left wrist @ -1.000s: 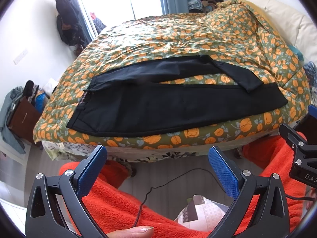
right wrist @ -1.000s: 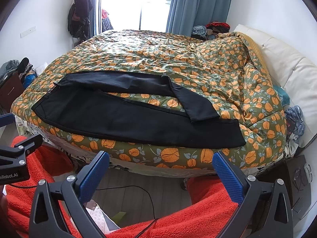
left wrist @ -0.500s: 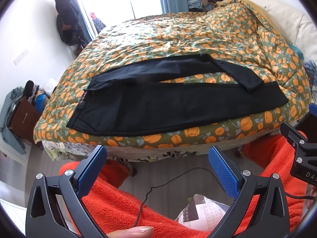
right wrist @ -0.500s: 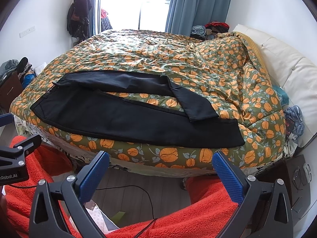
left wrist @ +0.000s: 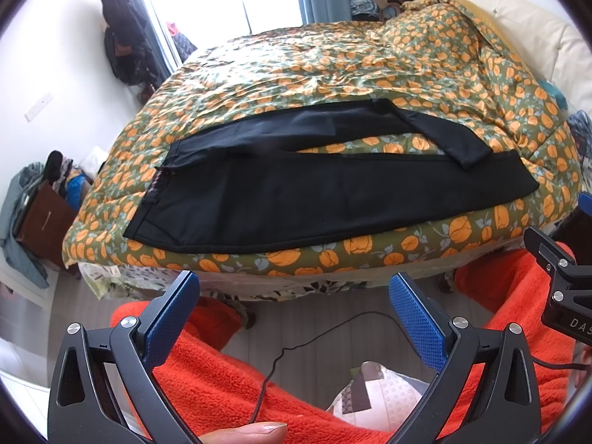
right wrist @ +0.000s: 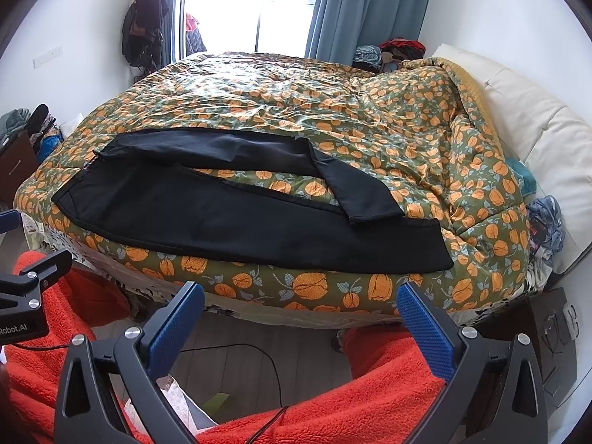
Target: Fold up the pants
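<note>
Pants [left wrist: 333, 199] unmoved on bed; both tongs still spread, slightly nearer.

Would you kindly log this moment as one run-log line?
step: pre-grasp | black pants: flat on bed, far leg bent | left tongs: open, empty | right tongs: open, empty

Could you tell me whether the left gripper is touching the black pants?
Apart: the left wrist view shows the left gripper open, bare floor separating it from the pants.

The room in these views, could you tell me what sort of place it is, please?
Most likely a lived-in bedroom: a large bed under a pumpkin-print quilt, blue curtains beside a bright window, and coats hanging on the wall.
</note>
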The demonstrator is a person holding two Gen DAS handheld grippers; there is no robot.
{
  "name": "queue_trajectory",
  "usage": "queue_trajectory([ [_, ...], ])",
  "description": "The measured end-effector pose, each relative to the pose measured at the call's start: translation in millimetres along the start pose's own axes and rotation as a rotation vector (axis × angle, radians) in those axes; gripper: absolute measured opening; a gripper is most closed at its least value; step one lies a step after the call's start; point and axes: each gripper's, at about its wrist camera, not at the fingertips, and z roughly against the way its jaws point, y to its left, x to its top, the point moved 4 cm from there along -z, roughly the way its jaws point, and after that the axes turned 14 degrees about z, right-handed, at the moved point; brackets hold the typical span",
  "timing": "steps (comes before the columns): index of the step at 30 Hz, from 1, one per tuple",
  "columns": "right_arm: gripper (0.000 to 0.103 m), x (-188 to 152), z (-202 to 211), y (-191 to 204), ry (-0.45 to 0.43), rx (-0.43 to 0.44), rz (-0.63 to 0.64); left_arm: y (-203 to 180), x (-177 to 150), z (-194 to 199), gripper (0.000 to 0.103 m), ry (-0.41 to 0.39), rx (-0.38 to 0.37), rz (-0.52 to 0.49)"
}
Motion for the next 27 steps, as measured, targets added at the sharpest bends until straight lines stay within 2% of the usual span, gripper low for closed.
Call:
queue_trajectory([
  [27,0.103,-2.6,-2.4,-2.6,0.003,-0.005,0.004,-3.6,-4.1,-2.0,0.102,0.008,0.003,0.002],
])
